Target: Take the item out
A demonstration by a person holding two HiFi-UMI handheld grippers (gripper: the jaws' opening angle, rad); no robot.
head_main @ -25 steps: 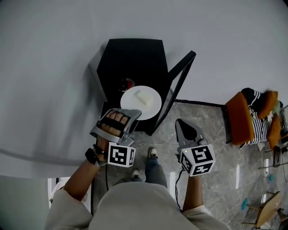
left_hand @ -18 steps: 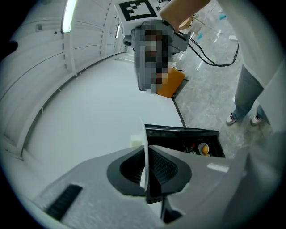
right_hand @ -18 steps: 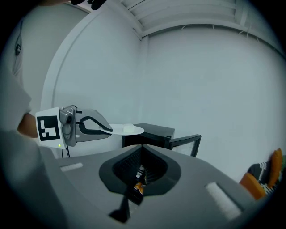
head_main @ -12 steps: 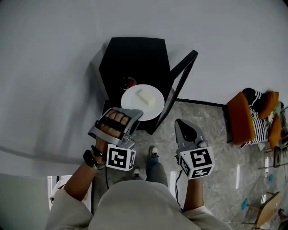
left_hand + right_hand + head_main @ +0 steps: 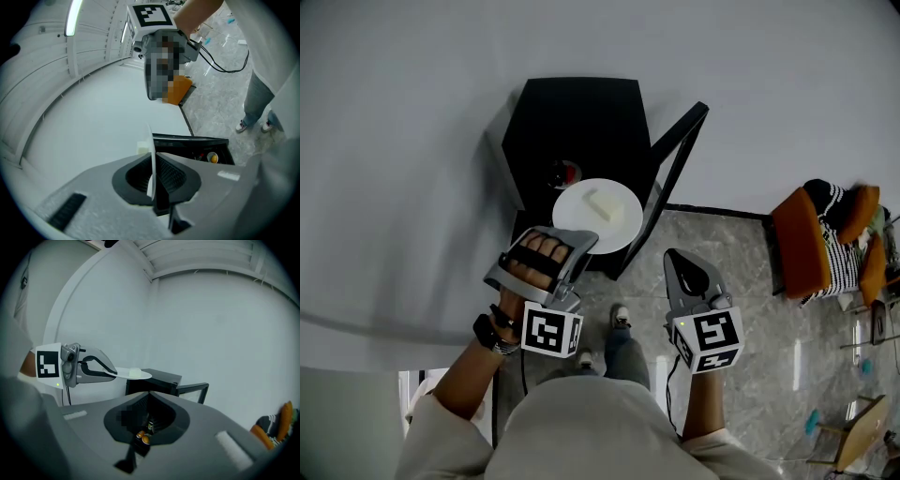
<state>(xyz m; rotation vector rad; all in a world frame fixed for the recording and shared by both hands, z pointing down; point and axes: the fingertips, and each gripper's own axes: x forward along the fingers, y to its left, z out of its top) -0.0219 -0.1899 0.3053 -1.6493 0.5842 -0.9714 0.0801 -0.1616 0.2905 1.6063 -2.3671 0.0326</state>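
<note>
head view: plate (image 5: 597,216) barely moved, hanging just outside the black box (image 5: 577,122) with left tongs (image 5: 584,240) clamped on its rim, right tongs (image 5: 675,257) together, so it's out.

The plate (image 5: 596,214) looked smooth and white with a faint sheen, thin at its rim. The cabinet (image 5: 577,122) below it was matt black, and its door (image 5: 680,129) had the same dull black frame. The left gripper (image 5: 581,240) and right gripper (image 5: 679,257) had grey matt plastic shells. The left one's fingers (image 5: 171,176) were lined with black ribbed padding. The floor (image 5: 741,309) was polished grey marbled stone, the wall (image 5: 412,141) plain matt white. The chair (image 5: 802,248) wore orange cloth, with a striped cloth (image 5: 836,239) on it.
</note>
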